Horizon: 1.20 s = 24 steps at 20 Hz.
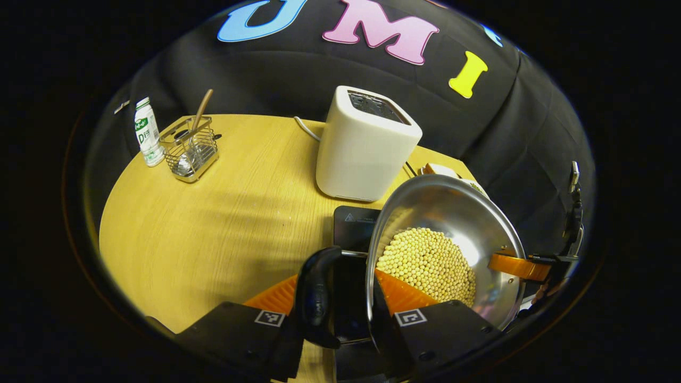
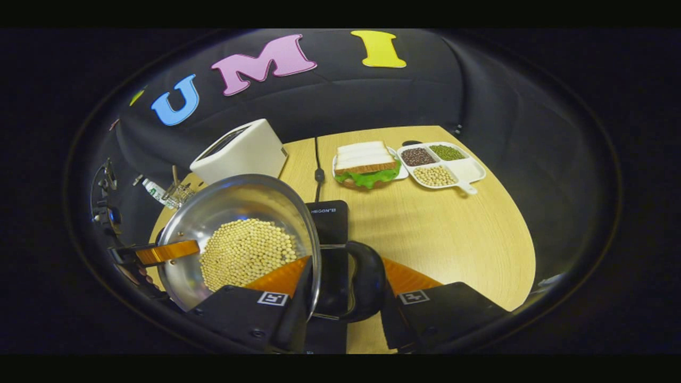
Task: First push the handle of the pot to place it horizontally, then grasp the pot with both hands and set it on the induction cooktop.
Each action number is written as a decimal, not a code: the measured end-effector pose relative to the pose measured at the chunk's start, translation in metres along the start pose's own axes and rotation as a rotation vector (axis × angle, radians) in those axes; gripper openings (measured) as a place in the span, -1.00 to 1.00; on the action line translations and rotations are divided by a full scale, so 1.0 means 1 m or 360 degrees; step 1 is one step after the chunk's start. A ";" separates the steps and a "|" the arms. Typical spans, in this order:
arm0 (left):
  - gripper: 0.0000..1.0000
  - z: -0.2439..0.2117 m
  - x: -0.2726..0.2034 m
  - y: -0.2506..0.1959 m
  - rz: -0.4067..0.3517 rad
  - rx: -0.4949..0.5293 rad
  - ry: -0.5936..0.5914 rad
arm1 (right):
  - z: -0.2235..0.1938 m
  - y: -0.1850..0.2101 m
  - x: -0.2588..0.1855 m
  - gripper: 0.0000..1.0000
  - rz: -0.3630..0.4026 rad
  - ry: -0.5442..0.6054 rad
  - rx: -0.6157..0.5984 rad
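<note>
**Both grippers on the pot handles, pot over the cooktop**

Nearest me, the left gripper (image 1: 340, 314) has its fingers clamped either side of the pot's black loop handle (image 1: 316, 298); I see the right gripper (image 2: 340, 303) pinching the opposite handle (image 2: 364, 284) the same way. Between them the steel pot (image 1: 452, 213), holding pale beans (image 1: 428, 263), sits above the black induction cooktop (image 1: 355, 221); whether it touches, I cannot tell. Beyond stands a white toaster (image 1: 364, 143). Far left are a wire caddy (image 1: 190, 149) and bottle (image 1: 148, 133); far right, a sandwich (image 2: 366, 162) and divided tray (image 2: 471, 169) on the wooden table (image 1: 213, 223).
</note>
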<state>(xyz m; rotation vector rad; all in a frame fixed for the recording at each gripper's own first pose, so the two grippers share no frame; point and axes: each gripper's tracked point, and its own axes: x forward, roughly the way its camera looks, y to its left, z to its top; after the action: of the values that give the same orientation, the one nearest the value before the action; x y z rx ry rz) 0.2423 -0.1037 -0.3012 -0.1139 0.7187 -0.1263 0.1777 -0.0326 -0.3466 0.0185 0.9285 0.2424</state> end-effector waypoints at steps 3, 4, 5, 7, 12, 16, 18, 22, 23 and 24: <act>0.22 0.000 -0.001 0.000 0.0005 0.0000 0.0002 | 0.000 0.000 0.001 0.22 0.0011 -0.0006 -0.0003; 0.23 -0.001 -0.002 0.000 0.0007 0.0001 0.0010 | 0.000 0.000 0.001 0.15 0.0016 -0.0010 -0.0006; 0.24 -0.003 -0.002 0.001 0.0011 0.0005 0.0020 | 0.000 0.000 0.002 0.24 0.0020 -0.0014 -0.0007; 0.25 -0.003 -0.002 0.001 0.0017 0.0002 0.0022 | 0.001 0.000 0.001 0.24 0.0026 -0.0021 -0.0005; 0.36 -0.010 -0.001 0.000 0.0048 0.0075 0.0123 | -0.007 0.002 0.002 0.29 0.0047 0.0046 0.0020; 0.94 -0.006 -0.015 -0.004 0.0113 0.0207 0.0110 | -0.002 -0.005 -0.014 0.86 -0.0009 -0.0013 -0.0010; 0.92 0.000 -0.026 -0.008 0.0118 0.0242 0.0068 | 0.003 -0.005 -0.025 0.99 -0.0028 -0.0053 0.0012; 0.92 0.024 -0.059 -0.012 0.0136 0.0330 -0.0073 | 0.019 0.004 -0.061 0.98 -0.0060 -0.0207 0.0021; 0.92 0.030 -0.071 -0.012 0.0150 0.0349 -0.0115 | 0.020 0.009 -0.071 0.98 -0.0060 -0.0234 0.0004; 0.92 0.034 -0.083 -0.015 0.0151 0.0363 -0.0149 | 0.021 0.013 -0.082 0.97 -0.0066 -0.0261 -0.0025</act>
<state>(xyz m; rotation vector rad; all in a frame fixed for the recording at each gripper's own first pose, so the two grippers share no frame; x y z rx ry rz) 0.2020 -0.1035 -0.2193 0.1314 0.6109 -0.1107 0.1446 -0.0357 -0.2677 0.0048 0.7630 0.2064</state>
